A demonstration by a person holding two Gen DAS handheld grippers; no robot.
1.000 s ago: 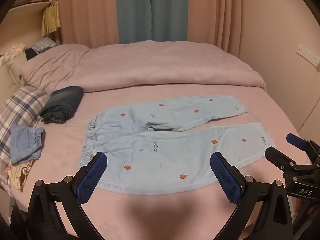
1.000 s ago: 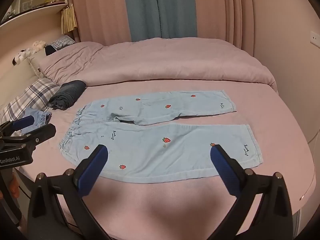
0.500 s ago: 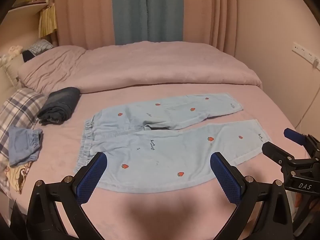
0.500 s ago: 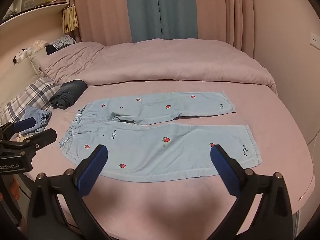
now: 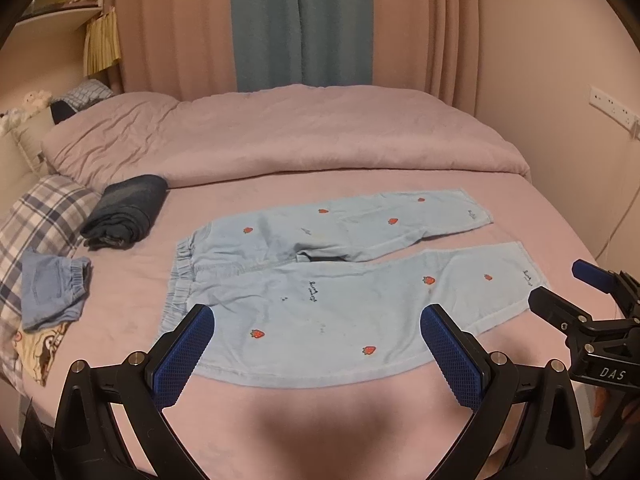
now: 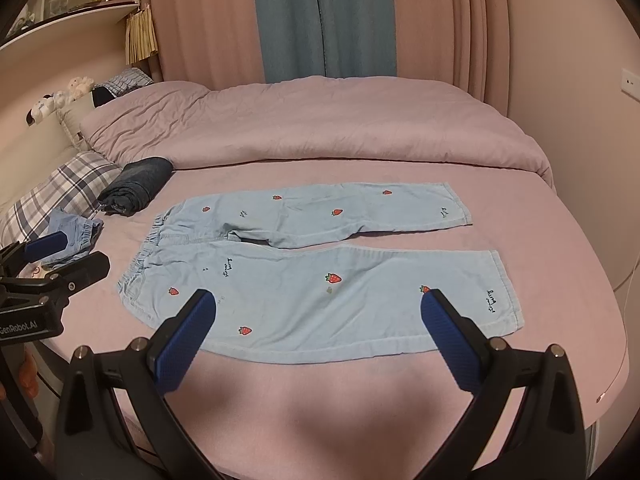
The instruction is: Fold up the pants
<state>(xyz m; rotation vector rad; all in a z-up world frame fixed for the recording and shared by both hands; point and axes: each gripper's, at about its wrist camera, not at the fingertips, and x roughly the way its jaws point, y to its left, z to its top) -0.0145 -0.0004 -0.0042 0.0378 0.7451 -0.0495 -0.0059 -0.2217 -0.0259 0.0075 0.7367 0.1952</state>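
Light blue pants (image 5: 340, 280) (image 6: 320, 264) with red strawberry prints lie flat on the pink bed, waistband to the left, both legs spread toward the right. My left gripper (image 5: 318, 324) hovers open above the near edge of the lower leg, holding nothing. My right gripper (image 6: 320, 308) is also open and empty over the near hem side. In the left wrist view the right gripper (image 5: 560, 292) shows at the right edge, beside the lower leg's cuff. In the right wrist view the left gripper (image 6: 68, 256) shows at the left edge, apart from the waistband.
A folded dark garment (image 5: 128, 212) (image 6: 138, 186) and a small blue denim piece (image 5: 52, 288) lie left of the pants by a plaid pillow (image 5: 40, 216). A pink duvet (image 5: 280, 136) covers the far half. The bed's rounded edge (image 6: 600, 360) curves close on the right, near a wall.
Both views have drifted slightly; the pants sit a little lower and left in the left wrist view. The grippers stay open and the pants have not moved.
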